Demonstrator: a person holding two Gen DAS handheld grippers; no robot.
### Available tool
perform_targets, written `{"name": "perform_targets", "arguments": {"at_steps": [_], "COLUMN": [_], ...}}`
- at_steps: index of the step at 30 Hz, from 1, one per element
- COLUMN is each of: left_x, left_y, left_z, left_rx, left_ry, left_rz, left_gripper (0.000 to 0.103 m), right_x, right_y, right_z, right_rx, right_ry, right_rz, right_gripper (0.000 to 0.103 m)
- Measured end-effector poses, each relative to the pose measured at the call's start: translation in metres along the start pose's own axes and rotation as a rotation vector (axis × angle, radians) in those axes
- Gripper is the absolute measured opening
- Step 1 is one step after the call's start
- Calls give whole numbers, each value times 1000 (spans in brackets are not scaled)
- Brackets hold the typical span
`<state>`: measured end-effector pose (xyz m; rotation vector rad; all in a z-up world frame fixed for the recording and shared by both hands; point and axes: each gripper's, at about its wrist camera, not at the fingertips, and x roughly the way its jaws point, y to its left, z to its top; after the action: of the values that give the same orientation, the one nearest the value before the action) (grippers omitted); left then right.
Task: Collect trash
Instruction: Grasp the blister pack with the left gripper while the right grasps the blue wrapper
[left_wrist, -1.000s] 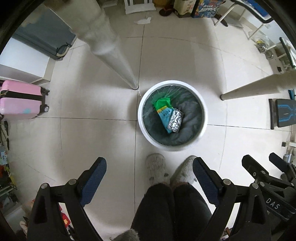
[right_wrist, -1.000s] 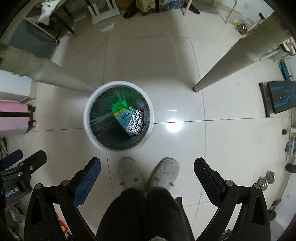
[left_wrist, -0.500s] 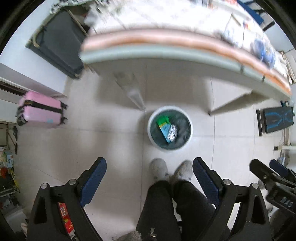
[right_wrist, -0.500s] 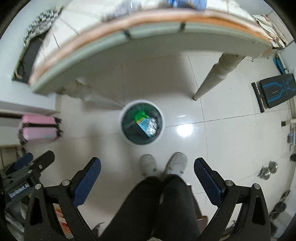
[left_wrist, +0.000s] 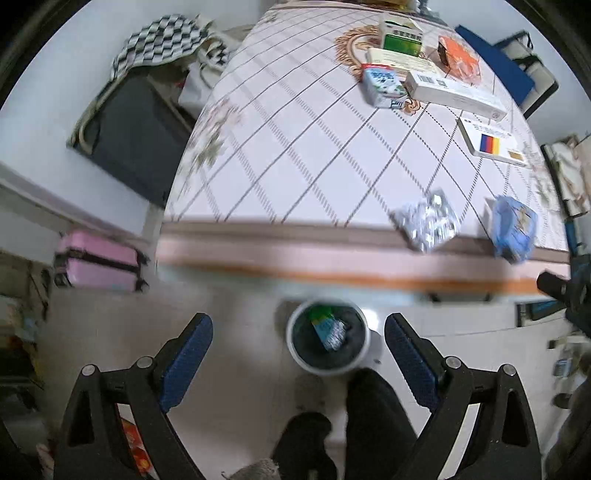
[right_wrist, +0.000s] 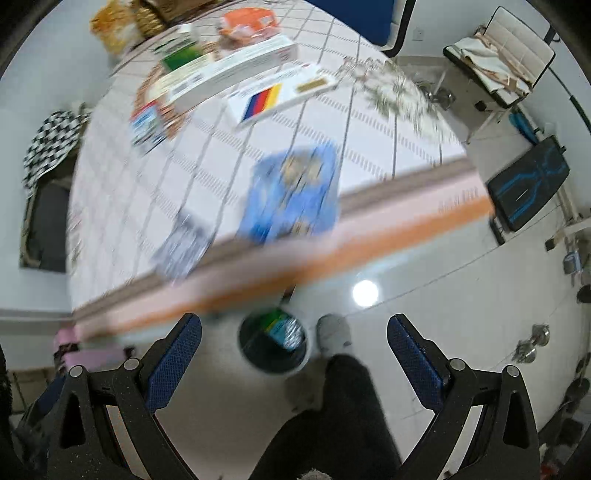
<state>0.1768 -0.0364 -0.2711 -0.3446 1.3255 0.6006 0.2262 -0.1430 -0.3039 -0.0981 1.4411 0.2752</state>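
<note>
- Left wrist view: left gripper (left_wrist: 298, 345), jaws wide, empty. White trash bin (left_wrist: 328, 342) on the floor below the desk (left_wrist: 295, 147) edge, holding a green packet and a foil pack. Crumpled foil blister (left_wrist: 426, 221) and blue wrapper (left_wrist: 512, 229) lie at the desk's near edge; half a second ago only the desk's edge showed.
- Right wrist view: right gripper (right_wrist: 294, 349), jaws wide, empty. Blurred; blue wrapper (right_wrist: 295, 195) near the desk (right_wrist: 369, 122) edge, bin (right_wrist: 273, 341) below.
</note>
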Motion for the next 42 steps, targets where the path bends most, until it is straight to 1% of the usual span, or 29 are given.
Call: {"name": "perform_targets", "arguments": {"at_steps": [2, 3, 5, 6, 7, 8, 9, 10, 11, 12, 13, 14, 15, 16, 17, 18, 19, 21, 22, 24, 26, 28, 29, 32, 35, 37, 38, 40, 42], "left_x": [5, 11, 21, 27, 29, 34, 38, 42, 46, 50, 55, 65, 71, 76, 81, 86, 90, 95, 98, 104, 110, 112, 113, 110, 108, 102, 98, 90, 85], "left_y": [-15, -23, -38, -48, -55, -64, -72, -80, -88, -94, -102, -104, -102, -95, -84, -69, -56, -38, -31, -24, -23, -26, -31, -44, -55, -61, -64, -70, -74], "left_z": [13, 20, 31, 37, 40, 45, 48, 50, 52, 53, 54, 56, 58, 61, 63, 63, 60, 53, 49, 47, 48, 51, 53, 61, 67, 68, 68, 68, 66], "left_rx": [29, 47, 96, 140, 177, 226, 271, 318, 366, 410, 431, 437, 401, 319, 207, 70, -60, -247, -333, -438, -515, -549, -542, -489, -413, -357, -335, -261, -223], "left_ry": [5, 13, 25, 26, 28, 30, 34, 44, 54, 63, 81, 136, 179, 230, 280, 327, 369, 409, 416, 429, 444, 437, 432, 401, 354, 313, 297, 264, 244], "left_rz": [32, 41, 48, 48, 50, 49, 44, 36, 28, 24, 64, 87, 77, 18, -30, -79, -154, -238, -274, -307, -312, -297, -280, -197, -107, -68, -66, -31, -18], "left_gripper": [95, 95, 95, 95, 95, 95, 95, 95, 95, 95, 95, 95, 95, 95, 95, 95, 95, 95, 95, 95, 95, 95, 95, 94, 93, 82, 70, 66, 62], "right_x": [26, 41, 61, 68, 78, 85, 90, 94, 93, 92, 88, 86, 84, 81, 80, 79, 78, 79, 82, 88, 88, 88, 88, 90, 88, 86, 86, 86, 87], "right_y": [-1, 0, 1, 1, 3, 4, 5, 5, 3, 1, -7, -14, -22, -33, -38, -47, -53, -63, -69, -77, -77, -80, -78, -77, -75, -73, -73, -72, -70], "right_z": [33, 44, 61, 64, 72, 77, 79, 82, 84, 85, 88, 90, 92, 95, 97, 100, 102, 104, 107, 117, 122, 124, 126, 133, 130, 127, 127, 126, 125], "right_rx": [3, 6, 0, -5, -22, -41, -56, -79, -90, -95, -86, -69, -50, -27, -18, -1, 14, 45, 74, 96, 93, 91, 93, 101, 93, 81, 73, 64, 57], "right_ry": [28, 40, 62, 67, 81, 95, 105, 111, 101, 93, 83, 83, 83, 83, 81, 75, 67, 64, 71, 80, 68, 56, 56, 57, 53, 49, 47, 42, 36], "right_rz": [-20, -19, -12, -5, 3, 6, 9, 15, 24, 25, 35, 44, 49, 55, 57, 52, 50, 51, 65, 79, 72, 66, 66, 66, 61, 55, 52, 50, 48], "right_gripper": [102, 102, 101, 97, 88, 80, 62, 54, 48, 36, 28, 27, 26, 26, 26, 26, 26, 26, 26, 26, 26, 26, 26, 26, 26, 25, 25, 24, 23]}}
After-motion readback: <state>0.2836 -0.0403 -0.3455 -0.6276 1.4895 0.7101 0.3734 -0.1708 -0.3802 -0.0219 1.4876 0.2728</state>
